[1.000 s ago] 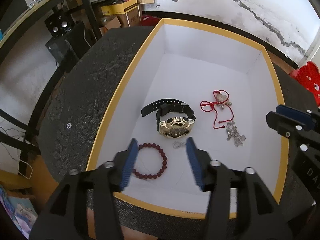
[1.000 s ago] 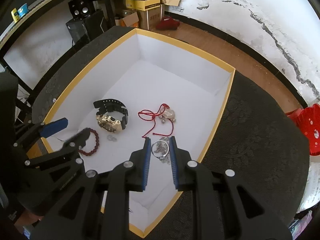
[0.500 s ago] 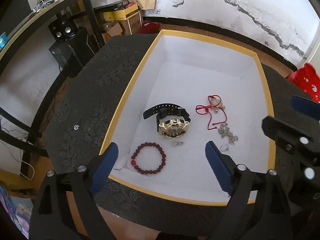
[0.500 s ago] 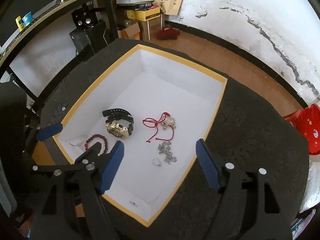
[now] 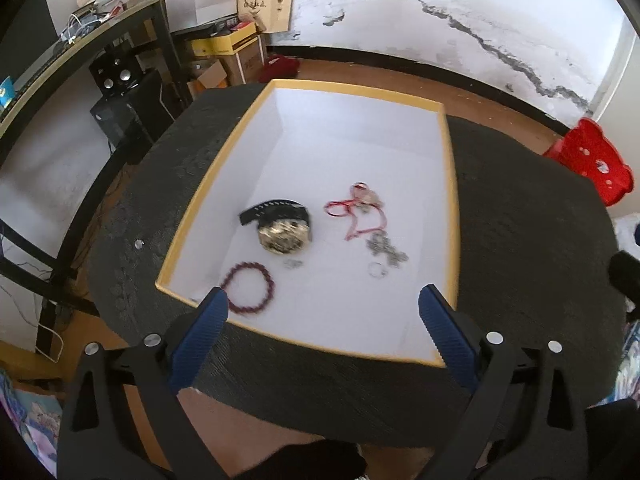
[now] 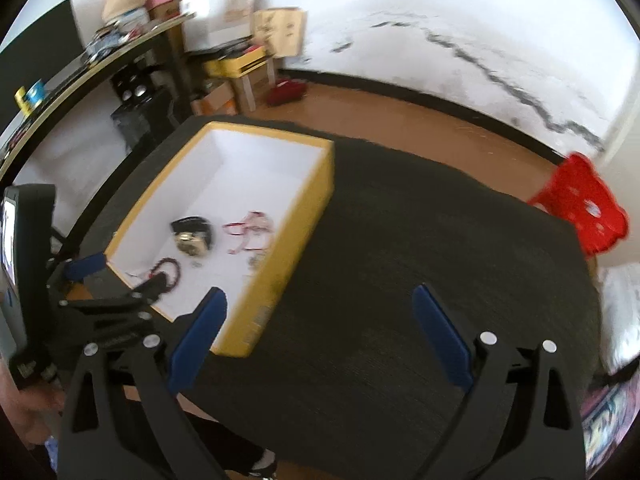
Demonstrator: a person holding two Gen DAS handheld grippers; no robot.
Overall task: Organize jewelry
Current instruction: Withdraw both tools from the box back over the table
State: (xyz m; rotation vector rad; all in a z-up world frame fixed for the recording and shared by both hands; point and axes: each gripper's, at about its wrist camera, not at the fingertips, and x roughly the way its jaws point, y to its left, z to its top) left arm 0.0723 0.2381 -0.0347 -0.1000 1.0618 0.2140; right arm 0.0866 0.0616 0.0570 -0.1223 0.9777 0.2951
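1. The left hand-held gripper [image 5: 322,328] is hanging above the near edge of the box [image 5: 450,200], and its two blue fingers [image 5: 200,334] are standing wide apart with nothing between them.
2. The right hand-held gripper [image 6: 318,330] is hanging over the dark bench [image 6: 420,248], and its fingers are spread wide too, holding nothing.
3. The box, yellow outside and white inside, is sitting on the bench, straight ahead of the left hand-held gripper and ahead and to the left of the right one.
4. All the jewelry is lying on the white floor of the box.
5. A red bead bracelet [image 5: 250,288] is lying nearest, just ahead of the left finger of the left hand-held gripper.
6. A gold watch with a black strap [image 5: 282,228] is lying a little farther ahead of it.
7. A small silver piece [image 5: 293,263] is lying between the watch and the bracelet.
8. A red string bracelet [image 5: 356,214] is lying to the right of the watch.
9. A silver chain [image 5: 386,249] is lying nearer than the red string, with a small ring [image 5: 377,270] just beside it.
10. A red stool [image 5: 588,160] is standing on the floor, far ahead and to the right.
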